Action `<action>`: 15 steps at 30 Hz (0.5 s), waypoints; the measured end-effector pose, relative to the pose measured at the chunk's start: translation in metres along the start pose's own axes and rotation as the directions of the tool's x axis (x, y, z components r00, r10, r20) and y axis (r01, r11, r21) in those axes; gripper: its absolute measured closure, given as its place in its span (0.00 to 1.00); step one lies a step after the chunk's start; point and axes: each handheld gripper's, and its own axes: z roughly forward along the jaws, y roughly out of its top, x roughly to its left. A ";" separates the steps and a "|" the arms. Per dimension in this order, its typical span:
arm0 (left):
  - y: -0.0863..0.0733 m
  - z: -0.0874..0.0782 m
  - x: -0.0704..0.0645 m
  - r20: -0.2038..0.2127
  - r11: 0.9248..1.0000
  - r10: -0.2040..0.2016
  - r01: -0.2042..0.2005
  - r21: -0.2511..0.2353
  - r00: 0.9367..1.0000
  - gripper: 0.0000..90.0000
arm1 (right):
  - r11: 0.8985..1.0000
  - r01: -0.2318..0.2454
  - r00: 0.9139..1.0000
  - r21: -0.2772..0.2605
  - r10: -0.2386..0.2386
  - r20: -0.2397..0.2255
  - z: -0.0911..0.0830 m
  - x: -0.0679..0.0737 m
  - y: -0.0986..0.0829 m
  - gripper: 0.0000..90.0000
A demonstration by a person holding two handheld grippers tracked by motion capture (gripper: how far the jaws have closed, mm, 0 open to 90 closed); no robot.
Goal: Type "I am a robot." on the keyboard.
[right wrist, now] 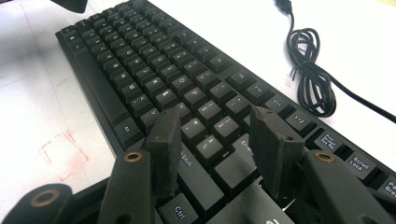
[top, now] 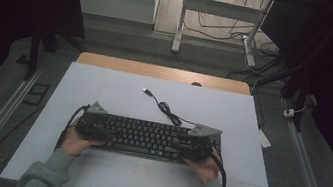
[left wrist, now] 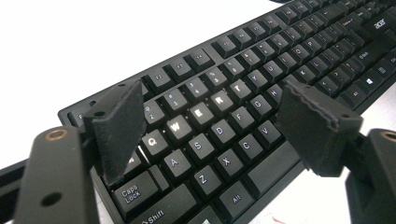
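1. Hovering over the left end of the black keyboard [top: 147, 138], my left gripper [top: 93, 125] sits with my left hand [top: 77, 141] cupped under it from the near side, forearm coming up from the bottom edge in a grey sleeve [top: 45, 175].
2. In the left gripper view my jaws stand wide apart over the letter keys, one pad near the Caps Lock key [left wrist: 133, 192] and the other over the near edge by the space bar [left wrist: 271, 170]; nothing is caught between them, and the Q, W, E and R keys show in the gap.
3. The keyboard lies flat on the white table [top: 119, 93], long side running left to right, just ahead of both my hands, roughly central on the sheet.
4. Its black cable [top: 169, 111] trails away from the far edge in a loose coil and ends in a USB plug [top: 146, 91] lying on the table, well apart from my grippers.
5. My right gripper [top: 196, 146] rests over the keyboard's right end, right hand [top: 204, 166] under it, wrist angled inward.
6. In the right gripper view those jaws are moderately parted above the Shift key [right wrist: 198, 175] and Enter area, gripping nothing; whether the pads touch the keys, I cannot tell.
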 end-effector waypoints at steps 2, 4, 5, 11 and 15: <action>0.000 0.001 -0.001 -0.005 1.000 0.011 -0.011 -0.002 1.000 0.30 | 1.000 0.000 1.000 0.000 0.000 0.001 0.000 0.000 0.000 0.60; 0.001 0.001 -0.002 -0.007 1.000 0.018 -0.018 -0.008 1.000 0.33 | 1.000 0.003 1.000 0.004 -0.003 0.005 0.000 0.000 0.000 0.60; 0.001 0.002 -0.002 -0.011 1.000 0.021 -0.022 -0.013 1.000 0.35 | 1.000 0.001 1.000 0.001 -0.001 0.003 0.001 0.000 0.000 0.60; 0.001 0.003 -0.002 -0.013 0.999 0.035 -0.035 -0.022 0.999 0.52 | 1.000 0.006 1.000 0.008 -0.006 0.000 0.002 0.000 0.000 0.60; 0.002 0.005 -0.003 -0.015 0.999 0.040 -0.040 -0.026 0.999 0.68 | 1.000 0.006 1.000 0.011 -0.006 -0.002 0.002 0.000 0.000 0.60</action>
